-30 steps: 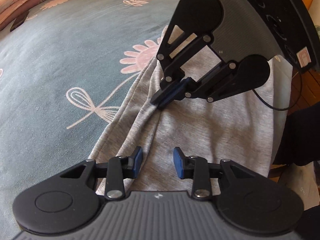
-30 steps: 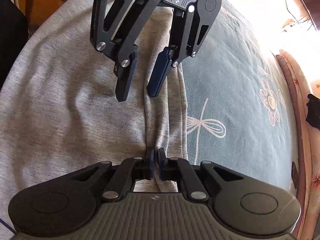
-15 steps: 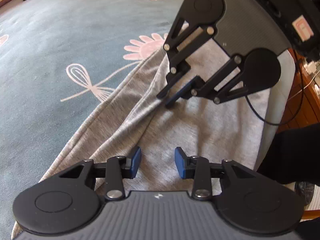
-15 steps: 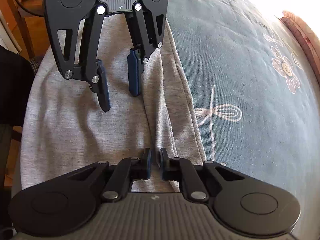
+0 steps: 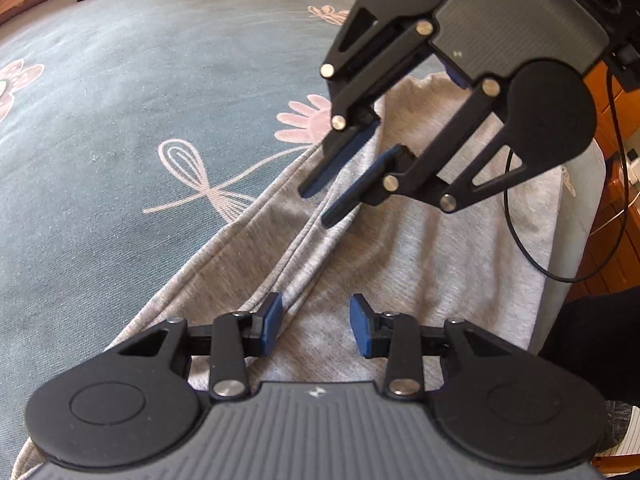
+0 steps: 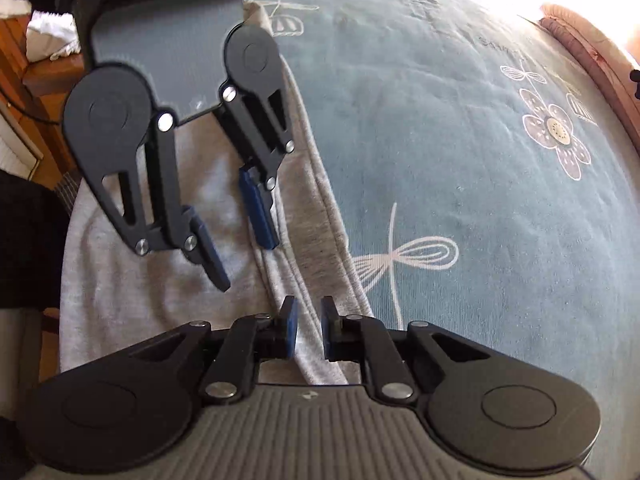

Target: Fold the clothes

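Right gripper (image 6: pixel 306 320): jaws narrow, just been opening, pads clear on both sides of a raised fold (image 6: pixel 320 288) of the grey garment (image 6: pixel 140 280), nothing clamped. Left gripper (image 5: pixel 316 320): jaws moderately apart, poised above the same fold, nothing held. Both tools pointed steeply down and set close together over the garment. Garment spread flat along the edge of the bed nearest the wooden floor, its hem running beside the blue flowered bed cover (image 5: pixel 140 100), its outer side apparently reaching that edge. Judged risks: with so narrow a gap on the right, possible snagging of the ridge on one pad during any lift, dragging the fold out of line; possible slackening and spreading of the doubled layers now unpressed, leaving a crooked crease; possible clash of fingers if either tool swings toward the other, given the small clearance between them; possible slide of the cloth toward the floor if pulled outward, given the position at the bed's edge; possible brushing of the black cable (image 5: pixel 516 236), hanging above the cloth near that edge, across the surface, disturbing the lay.
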Tool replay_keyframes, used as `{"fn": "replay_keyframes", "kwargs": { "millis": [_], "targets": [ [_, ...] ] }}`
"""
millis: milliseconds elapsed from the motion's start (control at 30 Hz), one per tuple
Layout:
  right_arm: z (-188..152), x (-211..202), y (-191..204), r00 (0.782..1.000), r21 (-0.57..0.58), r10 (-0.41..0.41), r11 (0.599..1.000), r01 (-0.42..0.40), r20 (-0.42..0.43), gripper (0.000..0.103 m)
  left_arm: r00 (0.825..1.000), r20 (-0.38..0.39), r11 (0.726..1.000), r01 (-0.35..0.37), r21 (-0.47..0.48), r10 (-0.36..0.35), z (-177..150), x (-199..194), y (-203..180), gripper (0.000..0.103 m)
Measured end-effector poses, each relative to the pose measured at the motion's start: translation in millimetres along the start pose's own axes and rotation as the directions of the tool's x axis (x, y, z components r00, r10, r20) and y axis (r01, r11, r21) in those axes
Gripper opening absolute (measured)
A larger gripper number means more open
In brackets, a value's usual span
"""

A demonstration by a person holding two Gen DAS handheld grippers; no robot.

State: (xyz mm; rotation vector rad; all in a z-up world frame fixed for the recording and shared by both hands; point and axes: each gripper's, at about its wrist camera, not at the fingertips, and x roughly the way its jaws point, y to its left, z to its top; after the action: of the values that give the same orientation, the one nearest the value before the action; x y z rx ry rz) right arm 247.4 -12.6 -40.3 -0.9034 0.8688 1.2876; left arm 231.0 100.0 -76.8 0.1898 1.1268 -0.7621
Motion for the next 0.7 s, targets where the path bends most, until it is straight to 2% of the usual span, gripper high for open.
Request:
{"fn": "replay_keyframes", "kwargs": {
  "millis": [67, 200, 267, 367, 533, 567, 600, 700],
  "targets": [
    [4, 6, -5, 1.000, -0.005, 0.024, 1.000, -0.024, 0.000, 0.022, 1.000, 0.005, 1.000, -0.015, -0.004, 0.015, 0, -2, 1, 0.036],
    [6, 31, -8, 0.992, 0.003, 0.118, 0.993, -0.118, -0.037, 0.025, 0.998, 0.026, 0.998, -0.054, 0.019, 0.053, -2, -12, 3, 0.037],
    [7, 36, -16, 0.988, 0.066, 0.148, 0.987, -0.146, -0.035, 0.025, 0.998, 0.024, 0.998, -0.063, 0.021, 0.063, -5, -16, 5, 0.037],
    [7, 37, -36, 0.975, 0.197, 0.221, 0.956, -0.216, -0.003, 0.026, 0.999, -0.002, 0.998, -0.054, 0.022, 0.054, -13, -14, 7, 0.036],
    [6, 44, -51, 0.958, 0.284, 0.287, 0.919, -0.274, -0.004, 0.027, 0.998, -0.035, 0.998, -0.047, 0.053, 0.048, -20, -13, 4, 0.037],
    [5, 45, -52, 0.955, 0.300, 0.297, 0.911, -0.282, -0.005, 0.026, 0.998, -0.041, 0.997, -0.047, 0.058, 0.050, -21, -12, 4, 0.037],
    [5, 46, -52, 0.957, 0.294, 0.291, 0.915, -0.275, -0.009, 0.020, 0.998, -0.041, 0.997, -0.048, 0.060, 0.051, -21, -13, 4, 0.037],
    [11, 39, -37, 0.978, 0.176, 0.207, 0.964, -0.198, -0.033, 0.003, 0.998, -0.014, 0.996, -0.065, 0.057, 0.066, -19, -25, -4, 0.038]
  ]
}}
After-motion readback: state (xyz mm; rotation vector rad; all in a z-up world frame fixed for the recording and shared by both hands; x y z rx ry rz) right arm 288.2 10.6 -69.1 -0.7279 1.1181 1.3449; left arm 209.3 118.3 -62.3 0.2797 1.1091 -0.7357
